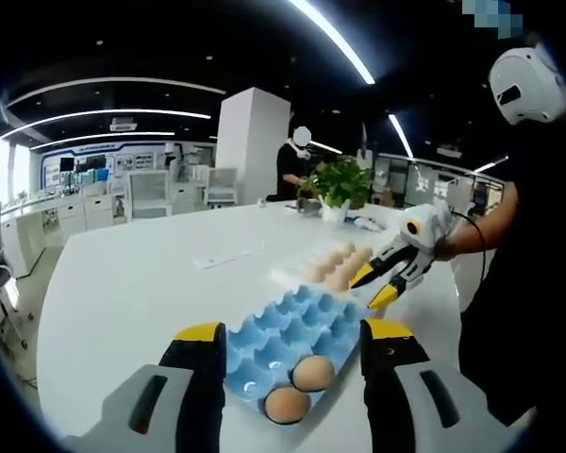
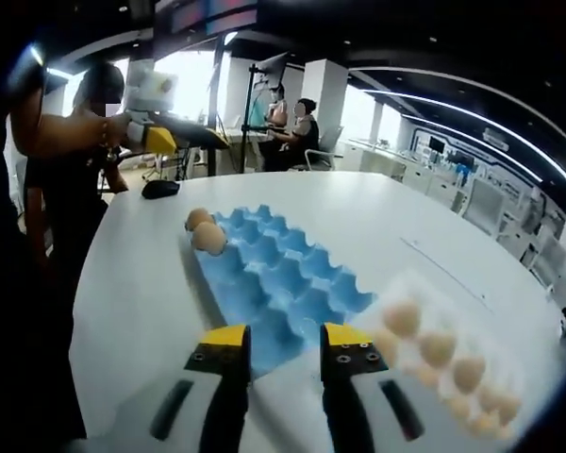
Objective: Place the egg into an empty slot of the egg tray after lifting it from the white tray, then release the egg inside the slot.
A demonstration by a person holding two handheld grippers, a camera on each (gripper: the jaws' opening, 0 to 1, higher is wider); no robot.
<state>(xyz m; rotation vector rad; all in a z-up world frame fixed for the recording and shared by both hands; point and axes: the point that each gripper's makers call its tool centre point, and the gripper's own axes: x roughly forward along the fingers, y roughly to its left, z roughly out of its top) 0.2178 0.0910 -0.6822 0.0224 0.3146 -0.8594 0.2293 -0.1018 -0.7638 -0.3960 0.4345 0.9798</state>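
Gaping empty, both the left gripper [image 1: 292, 340] and right gripper [image 2: 285, 343]; eggs [image 2: 436, 347] look fragile, smooth; grip one gently across its middle.

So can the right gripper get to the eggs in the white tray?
Probably yes. The right gripper is open and holding nothing, and the eggs in the white tray lie uncovered just beside it, with nothing between them.

Large white round-edged table [image 1: 141, 283] – glossy top. Green leafy potted plant in white pot [image 1: 340, 184] at its far edge, small items beside it too blurred to name. White square pillar [image 1: 250, 142] behind. Black flat object [image 2: 160, 189] on the table edge – seated people [image 2: 297, 127] beyond, white office chairs [image 1: 217, 184].
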